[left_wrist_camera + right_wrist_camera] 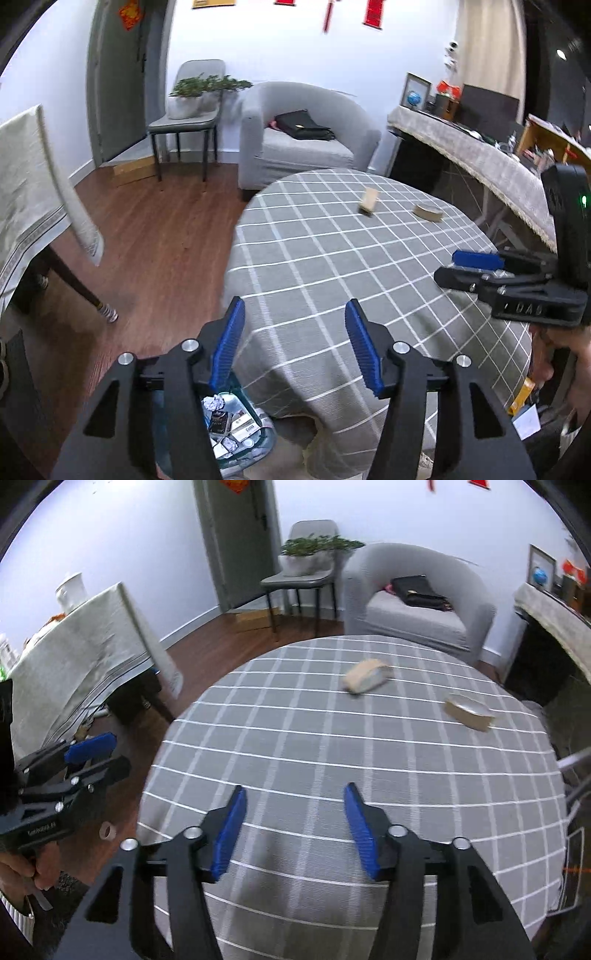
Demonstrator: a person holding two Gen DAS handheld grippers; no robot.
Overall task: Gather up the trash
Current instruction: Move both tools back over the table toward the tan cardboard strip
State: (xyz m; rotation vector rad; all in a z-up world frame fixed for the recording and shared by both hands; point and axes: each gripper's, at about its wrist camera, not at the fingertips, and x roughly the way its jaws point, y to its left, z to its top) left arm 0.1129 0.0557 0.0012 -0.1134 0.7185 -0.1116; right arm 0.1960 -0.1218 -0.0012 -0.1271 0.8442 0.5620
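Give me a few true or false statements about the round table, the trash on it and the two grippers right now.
1. Two brown pieces of trash lie on the checked tablecloth. True.
2. The right gripper holds a piece of trash. False: its jaws are open and empty.
3. The left gripper is open with nothing between its jaws. True.
4. The bin below the table edge is empty. False: crumpled paper and packets lie in it.
5. A black bag lies on the grey armchair. True.
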